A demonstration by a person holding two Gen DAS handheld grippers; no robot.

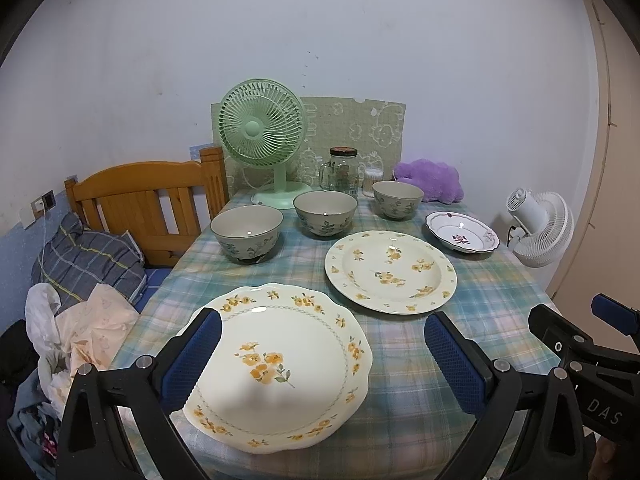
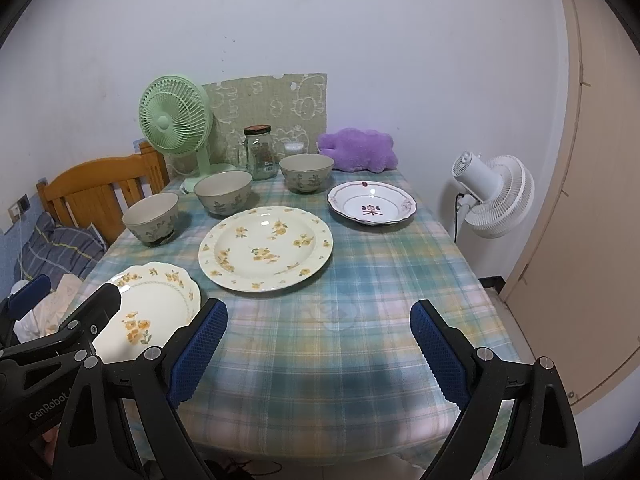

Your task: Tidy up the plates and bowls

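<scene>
Both tools wide open, empty; L tool (image 1: 322,344) over near plate (image 1: 280,364) — nothing stacked yet, next: grip rim.

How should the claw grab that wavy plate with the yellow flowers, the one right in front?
Grip the wavy plate by its thin rim, coming in low from the near table edge. It lies flat on the tablecloth, so only the raised, scalloped edge gives the jaws something to pinch. The left gripper is open and nearest, likely the easiest one to use.
</scene>
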